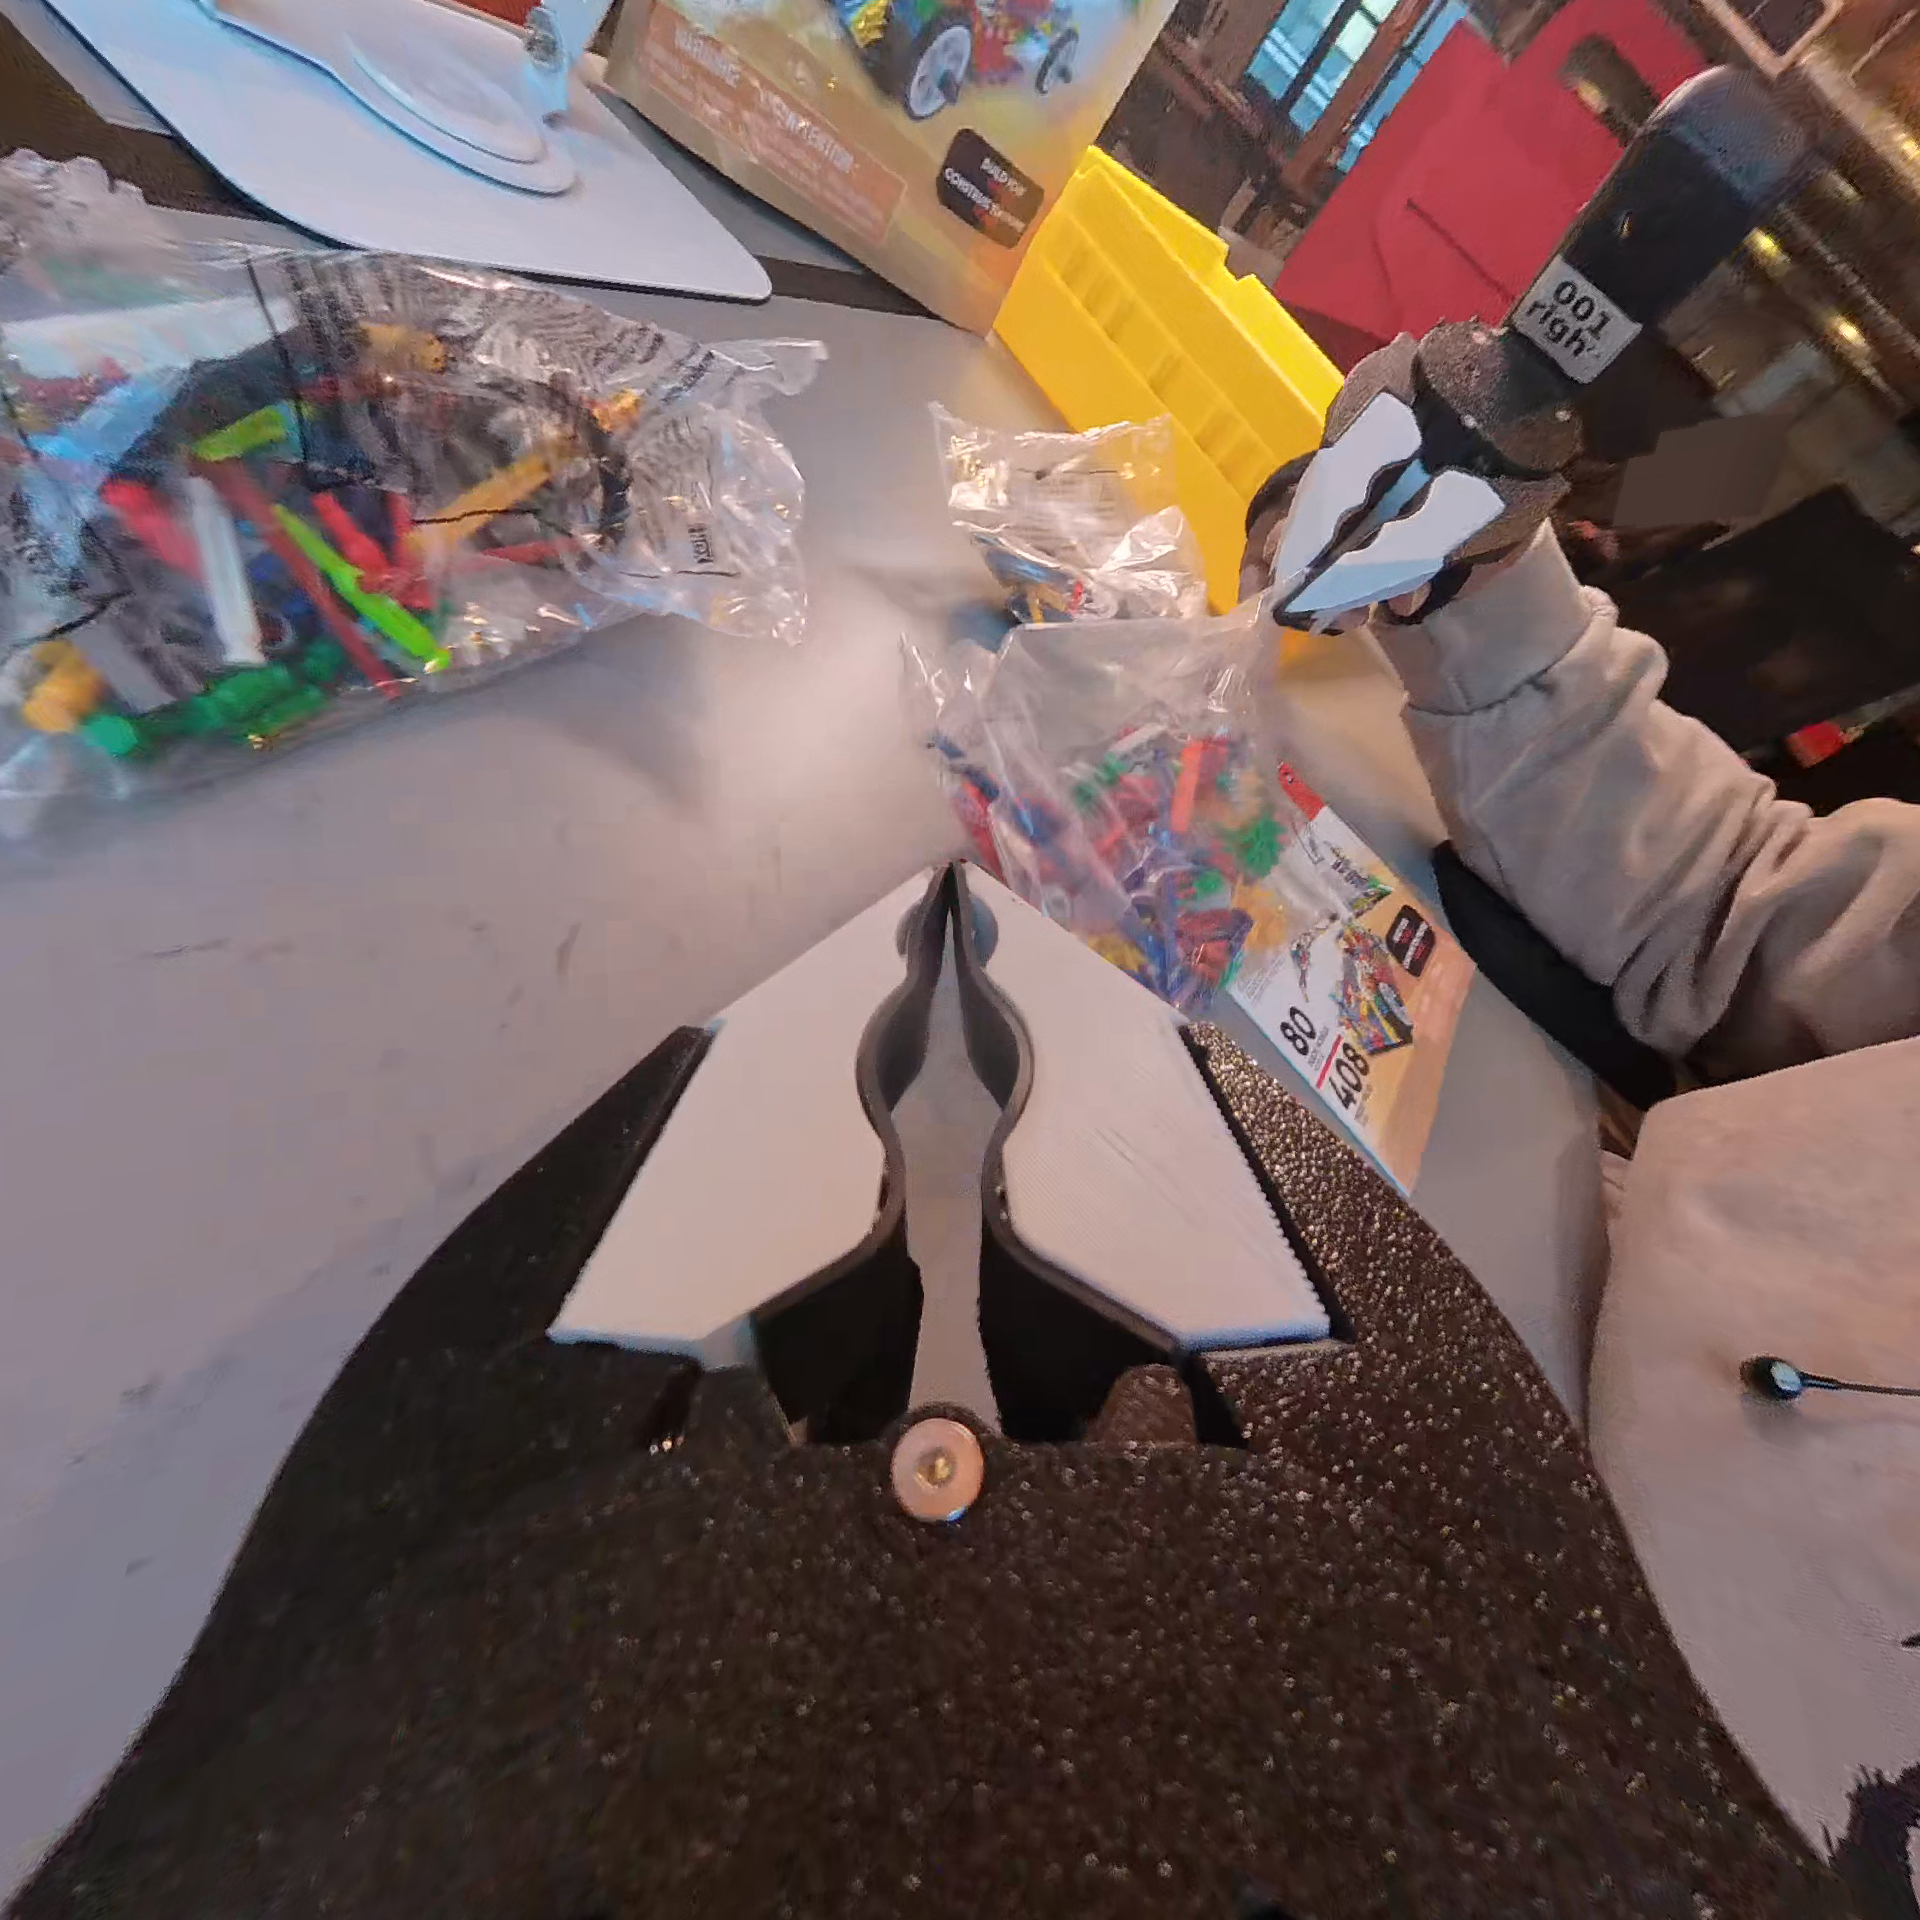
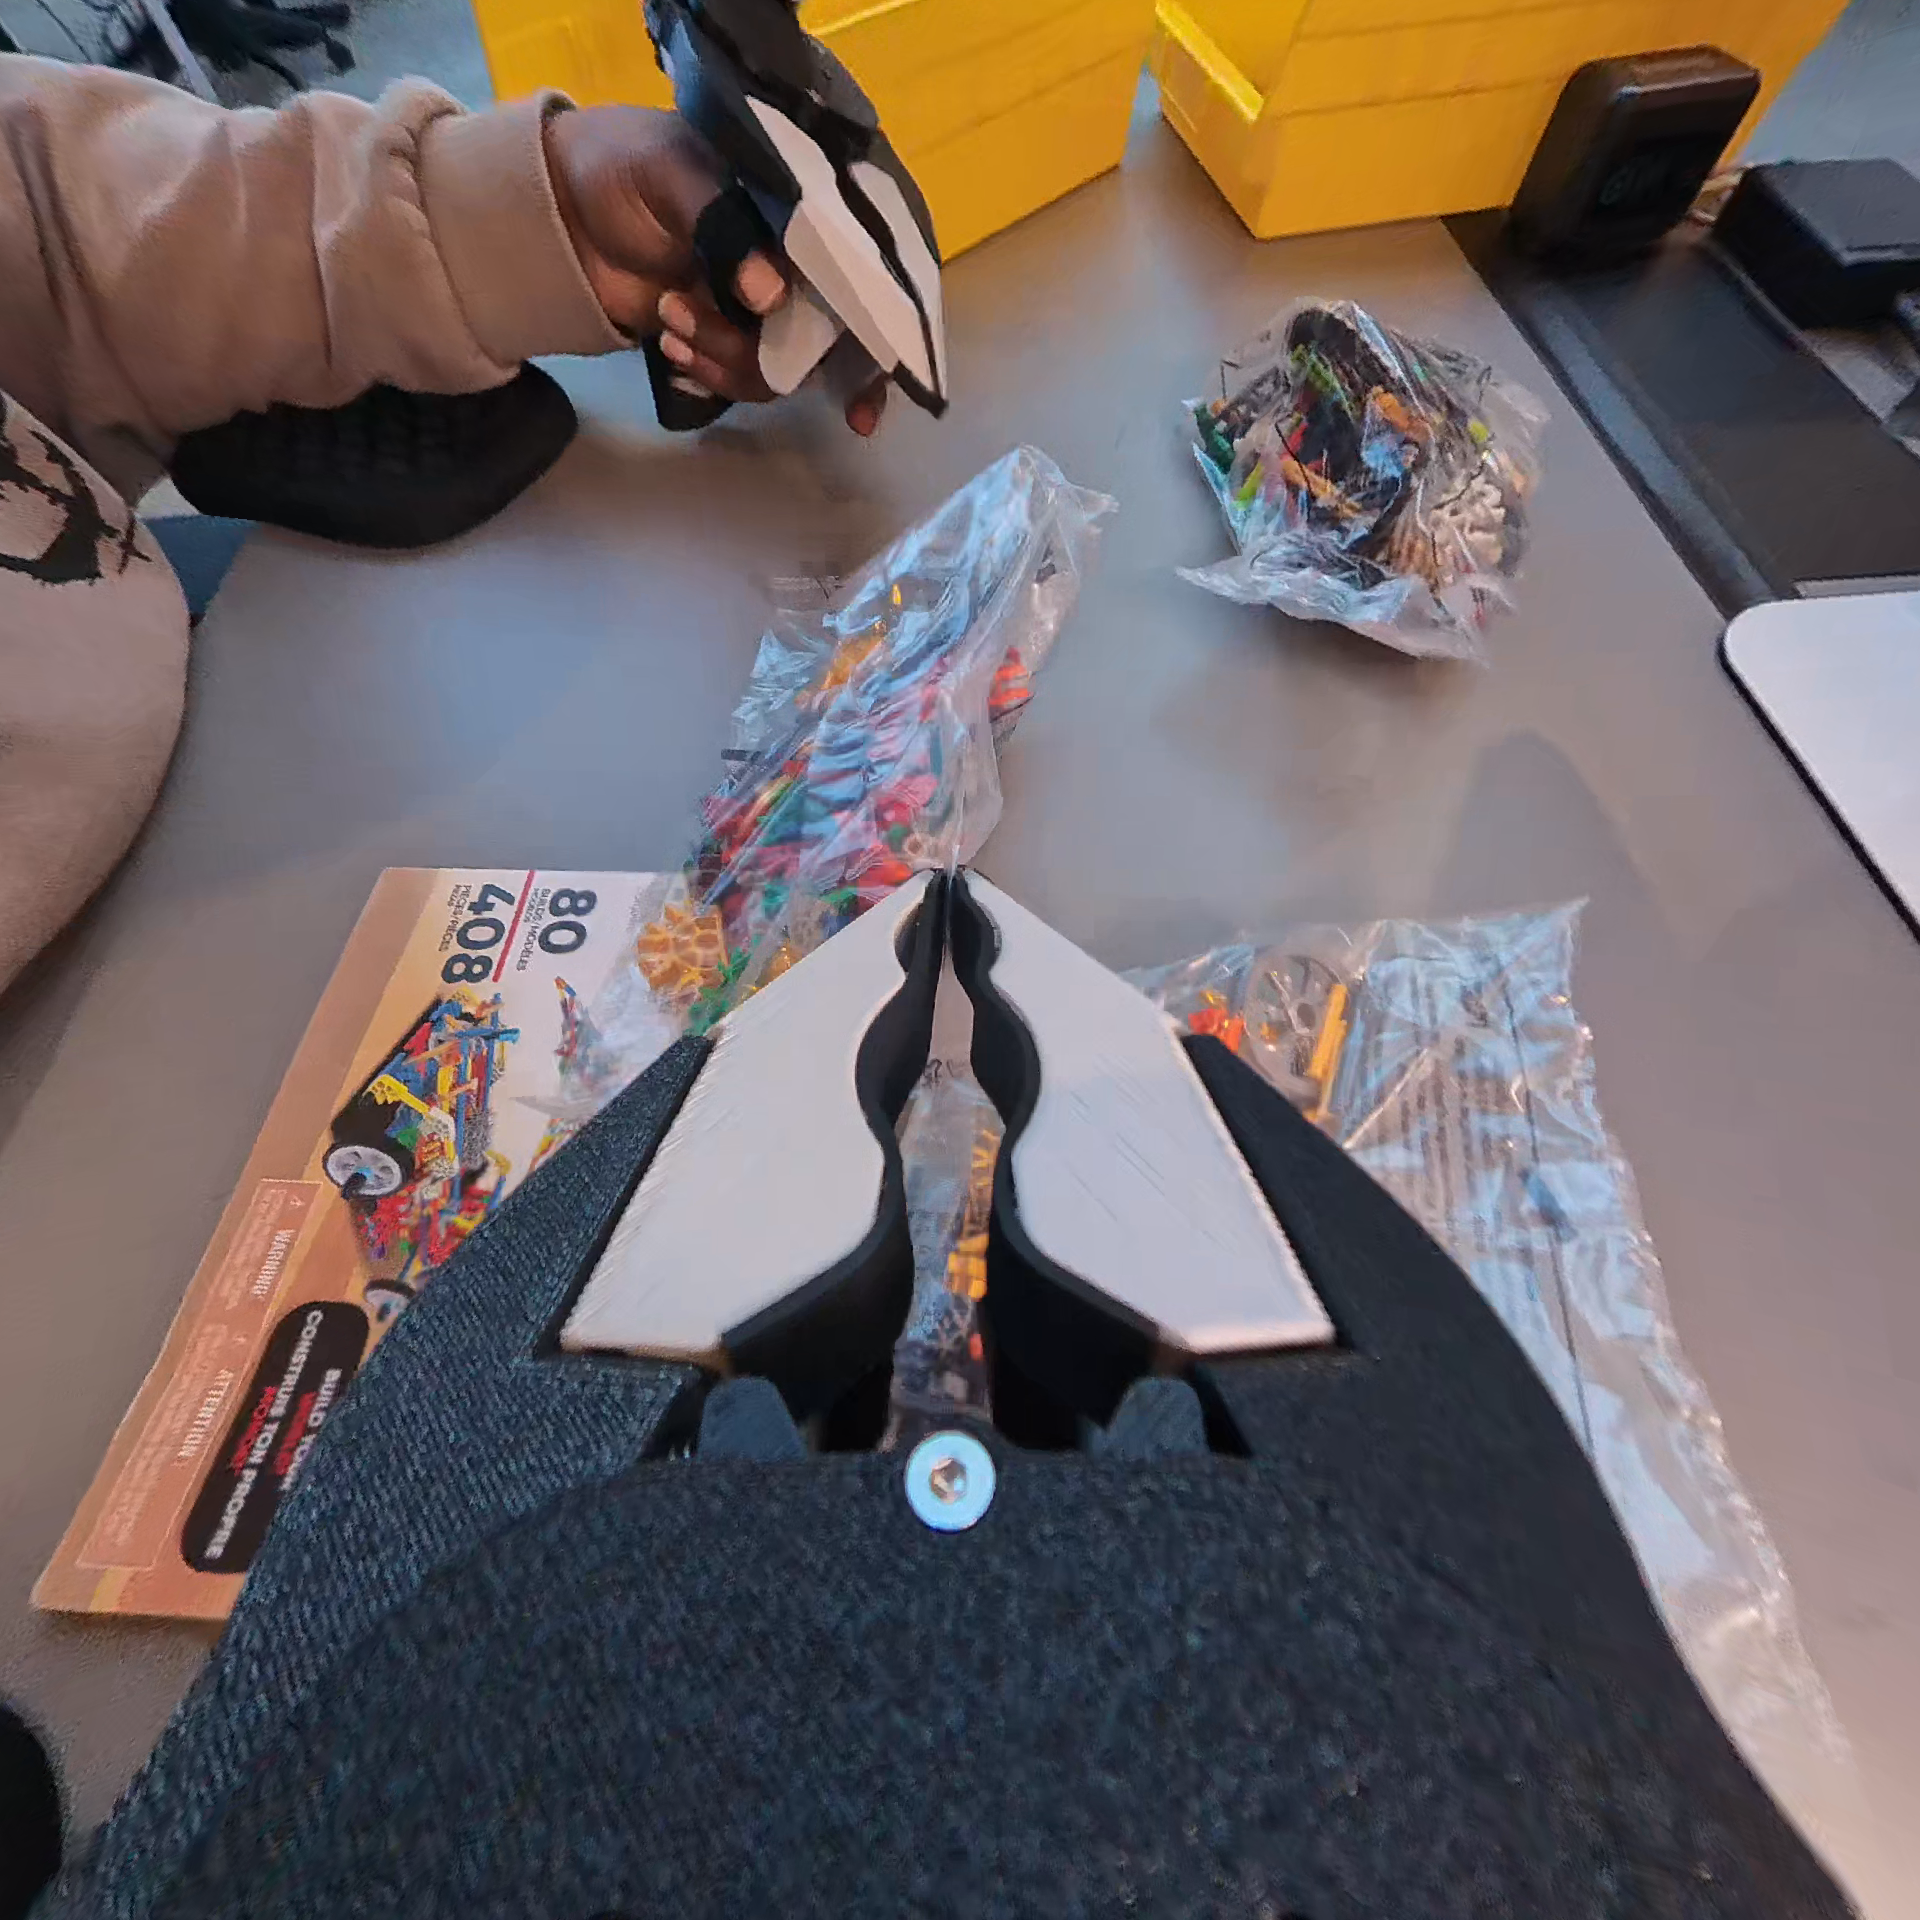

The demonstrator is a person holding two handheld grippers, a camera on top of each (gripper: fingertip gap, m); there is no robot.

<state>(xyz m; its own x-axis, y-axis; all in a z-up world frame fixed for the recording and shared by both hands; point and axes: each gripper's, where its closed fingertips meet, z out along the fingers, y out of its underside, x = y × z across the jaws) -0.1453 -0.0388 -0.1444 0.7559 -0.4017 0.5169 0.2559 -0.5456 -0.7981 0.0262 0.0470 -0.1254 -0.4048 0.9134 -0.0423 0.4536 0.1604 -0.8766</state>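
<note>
Jaws closed on both. Right gripper pinches the top edge of the middle bag of small coloured parts and holds it up off the grey tabletop, lower end over the booklet. Left gripper is shut on nothing, hovering just left of that bag. Big bag lies far left; small bag sits far, against the yellow bins. All bags look sealed. Toy box stands far, white pad beside it. Red panel and windows behind.
</note>
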